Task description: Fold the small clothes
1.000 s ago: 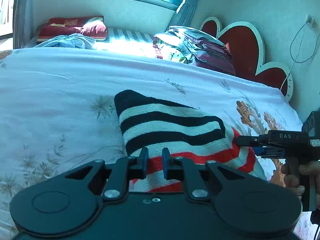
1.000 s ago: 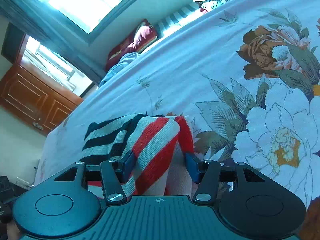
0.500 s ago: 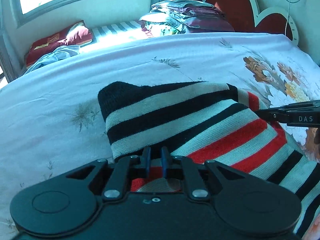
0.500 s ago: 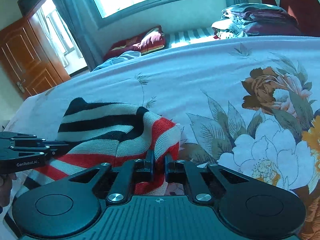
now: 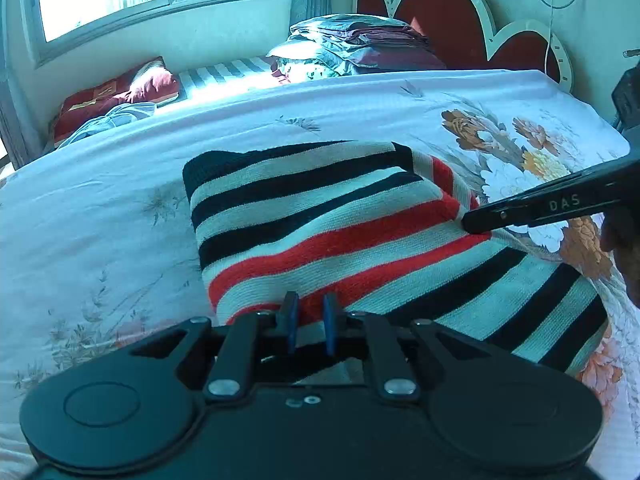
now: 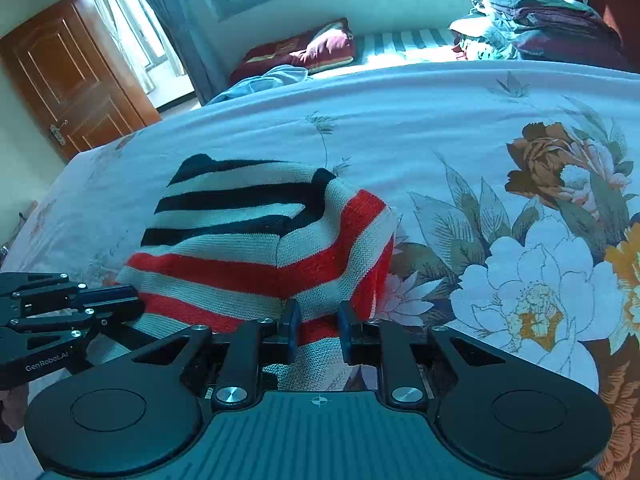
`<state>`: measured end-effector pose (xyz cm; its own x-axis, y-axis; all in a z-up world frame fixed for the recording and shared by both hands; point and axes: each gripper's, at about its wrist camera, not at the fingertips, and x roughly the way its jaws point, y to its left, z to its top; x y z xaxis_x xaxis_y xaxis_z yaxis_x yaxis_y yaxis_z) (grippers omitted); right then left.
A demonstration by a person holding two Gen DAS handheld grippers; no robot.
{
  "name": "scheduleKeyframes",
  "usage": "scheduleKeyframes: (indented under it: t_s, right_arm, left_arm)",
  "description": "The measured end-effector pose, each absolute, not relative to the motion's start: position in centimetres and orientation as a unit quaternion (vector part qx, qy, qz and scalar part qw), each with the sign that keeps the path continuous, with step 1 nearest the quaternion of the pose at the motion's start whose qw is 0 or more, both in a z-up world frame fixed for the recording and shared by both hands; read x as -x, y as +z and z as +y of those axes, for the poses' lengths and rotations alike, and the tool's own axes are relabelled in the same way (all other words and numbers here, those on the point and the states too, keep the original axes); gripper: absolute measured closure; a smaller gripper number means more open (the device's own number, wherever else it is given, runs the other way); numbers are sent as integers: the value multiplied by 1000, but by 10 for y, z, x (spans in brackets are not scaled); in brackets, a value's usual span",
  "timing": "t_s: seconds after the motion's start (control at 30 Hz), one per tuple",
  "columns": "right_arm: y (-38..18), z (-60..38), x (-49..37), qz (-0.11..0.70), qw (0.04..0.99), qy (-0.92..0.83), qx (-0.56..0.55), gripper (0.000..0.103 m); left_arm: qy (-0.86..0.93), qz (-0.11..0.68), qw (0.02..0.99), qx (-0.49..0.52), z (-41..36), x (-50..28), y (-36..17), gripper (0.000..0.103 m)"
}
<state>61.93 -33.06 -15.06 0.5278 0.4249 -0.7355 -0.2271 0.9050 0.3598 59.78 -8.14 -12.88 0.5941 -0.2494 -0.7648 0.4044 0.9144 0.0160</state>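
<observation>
A knit garment with black, white and red stripes lies partly folded on the flowered bedsheet. My left gripper is shut on its near red-striped edge, with the cloth pinched between the blue pads. My right gripper has the garment bunched between its pads and lifted into a ridge; its jaws are opening slightly while still pressing the cloth. In the left wrist view the right gripper grips the garment's right side. The left gripper shows at the garment's left side in the right wrist view.
A stack of folded bedding sits before the red heart-shaped headboard. A dark red pillow and a pale blue cloth lie under the window. A wooden door stands at the far left. Bare sheet surrounds the garment.
My right gripper's jaws closed onto the garment's red-striped fold. Both grippers rolled level, and the layer they hold spread wider between them, so more black stripes show at the right.
</observation>
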Motion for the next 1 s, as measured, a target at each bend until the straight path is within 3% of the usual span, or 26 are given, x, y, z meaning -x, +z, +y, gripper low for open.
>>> scheduleKeyframes:
  t_s: [0.17, 0.37, 0.57, 0.73, 0.87, 1.0]
  right_arm:
    - [-109, -321, -566, 412, 873, 253, -63, 84]
    - [-132, -304, -524, 440, 866, 234, 39, 84]
    - [-162, -323, -522, 453, 860, 236, -17, 84]
    - [-139, -329, -510, 425, 874, 231, -44, 84]
    - [-116, -326, -490, 384, 886, 258, -36, 84]
    - [-149, -309, -496, 435, 865, 250, 24, 84]
  left_arm:
    - [-210, 394, 891, -78, -72, -560, -110, 94]
    - [-203, 405, 887, -90, -72, -526, -121, 95]
    - [-176, 410, 890, -88, -75, -518, -131, 95]
    - [-163, 407, 895, -80, -76, -506, -119, 94]
    - [-143, 415, 894, -87, -75, -493, -120, 94]
    - [-122, 432, 891, -65, -72, -494, -133, 94]
